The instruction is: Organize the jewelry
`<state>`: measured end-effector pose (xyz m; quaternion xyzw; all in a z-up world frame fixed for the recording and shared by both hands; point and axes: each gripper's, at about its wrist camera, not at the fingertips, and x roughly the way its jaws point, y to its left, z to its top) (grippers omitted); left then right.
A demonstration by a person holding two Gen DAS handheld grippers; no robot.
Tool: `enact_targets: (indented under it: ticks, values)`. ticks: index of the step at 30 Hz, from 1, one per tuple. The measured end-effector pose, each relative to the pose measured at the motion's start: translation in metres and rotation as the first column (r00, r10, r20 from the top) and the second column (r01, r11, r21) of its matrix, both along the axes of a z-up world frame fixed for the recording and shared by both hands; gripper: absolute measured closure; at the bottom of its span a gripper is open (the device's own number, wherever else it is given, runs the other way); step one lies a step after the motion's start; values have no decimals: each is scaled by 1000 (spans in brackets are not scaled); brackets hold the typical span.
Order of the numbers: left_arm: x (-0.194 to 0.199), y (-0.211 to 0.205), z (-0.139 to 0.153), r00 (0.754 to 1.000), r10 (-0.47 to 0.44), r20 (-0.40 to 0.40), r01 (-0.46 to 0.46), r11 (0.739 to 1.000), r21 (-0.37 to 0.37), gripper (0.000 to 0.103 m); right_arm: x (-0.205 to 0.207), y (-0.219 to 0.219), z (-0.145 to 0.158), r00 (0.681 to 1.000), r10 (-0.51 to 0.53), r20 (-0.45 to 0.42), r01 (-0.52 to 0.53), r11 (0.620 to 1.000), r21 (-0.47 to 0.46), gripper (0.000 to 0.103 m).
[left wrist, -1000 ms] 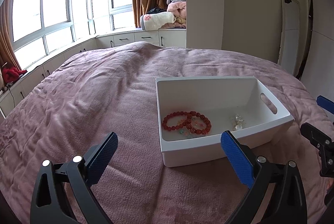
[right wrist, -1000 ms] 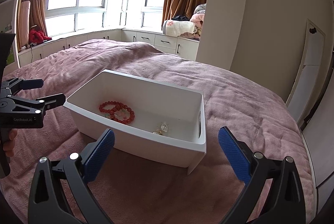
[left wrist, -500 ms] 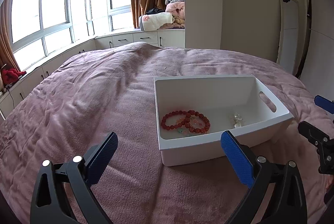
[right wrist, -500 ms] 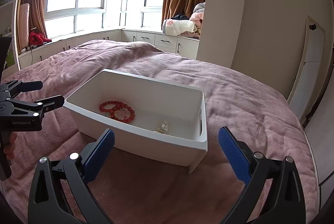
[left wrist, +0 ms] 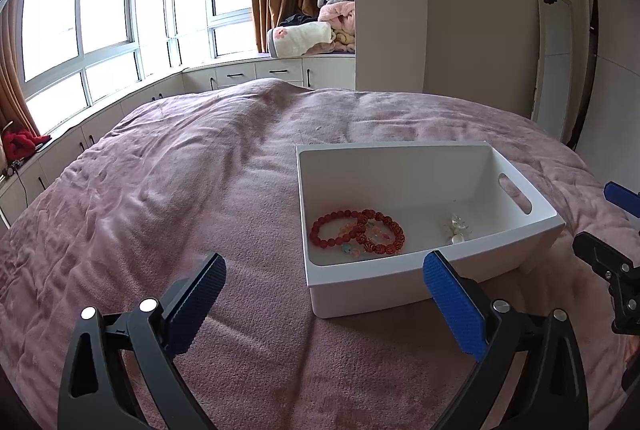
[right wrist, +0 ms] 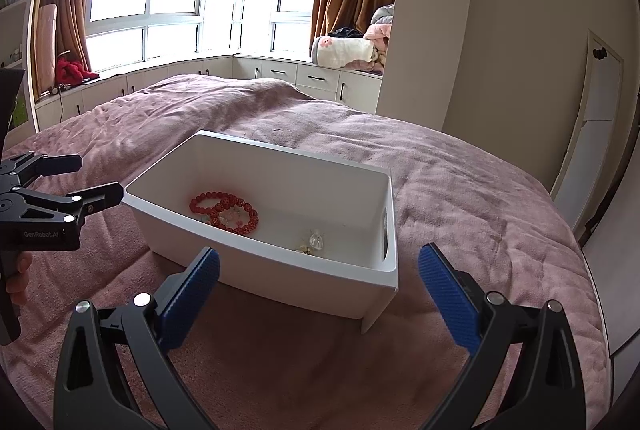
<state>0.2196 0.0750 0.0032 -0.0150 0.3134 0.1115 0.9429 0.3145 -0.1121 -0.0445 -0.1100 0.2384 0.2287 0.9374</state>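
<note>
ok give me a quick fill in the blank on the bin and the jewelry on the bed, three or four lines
1. The red bead bracelets lie inside the white ____.
2. The bin sits on a ____ bedspread.
3. Both the left gripper and the right gripper have their blue-padded fingers spread ____, holding nothing.
4. The small clear trinket rests apart from the bracelets, nearer the wall with the ____ slot.

Missing words: bin; pink; open; handle
</note>
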Motion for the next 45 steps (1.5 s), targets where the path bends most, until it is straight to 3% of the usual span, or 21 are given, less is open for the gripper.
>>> enact_targets:
  ticks: [45]
  values:
    - [1, -5, 0, 1000, -29, 8, 29, 999, 21, 3, -1, -4, 0, 1000, -8, 17, 7, 1000, 31, 5]
